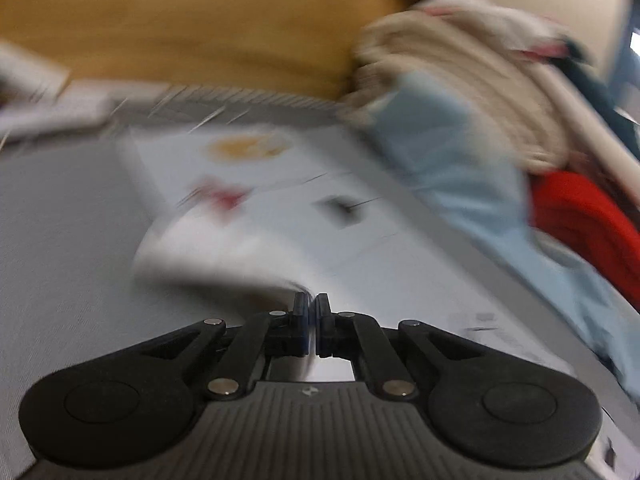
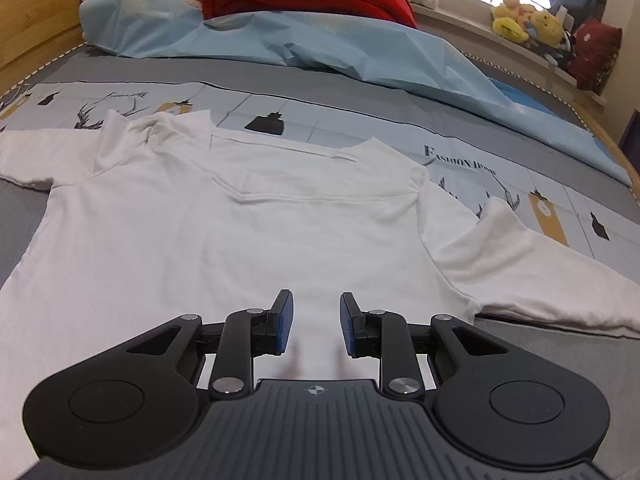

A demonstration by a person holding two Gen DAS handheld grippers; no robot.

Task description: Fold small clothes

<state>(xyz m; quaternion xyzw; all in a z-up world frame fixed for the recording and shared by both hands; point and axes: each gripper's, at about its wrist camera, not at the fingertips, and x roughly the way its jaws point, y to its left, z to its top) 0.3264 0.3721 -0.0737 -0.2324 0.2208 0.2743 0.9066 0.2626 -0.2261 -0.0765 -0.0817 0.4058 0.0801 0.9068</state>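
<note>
Grey printed bedcover (image 2: 360, 120) is lying under everything, stretching ahead of both sets of jaws. White T-shirt (image 2: 224, 216) is lying spread on it, collar at the far end, body directly under and ahead of the right gripper (image 2: 316, 320), one sleeve running out to the right of its jaws, the other far left.

Right jaws are standing narrowly apart, blue pads bare, nothing between them, hovering just over the cloth near the lower body of the shirt.

Left gripper (image 1: 312, 312) is showing its jaws shut. White cloth (image 1: 208, 252), probably a shirt edge or sleeve, is bunching just ahead and left of the tips; the frame is too blurred to tell whether any fabric is pinched.

Step, as I read it: first fold is only starting, shirt mostly flat. Next move is calling for the right jaws to drop onto a hem or side edge, close on the cloth, then carry it across in step with the left.

No containers are showing; a heap of blue, red and cream bedding (image 2: 248, 20) is sitting well beyond the jaws.
</note>
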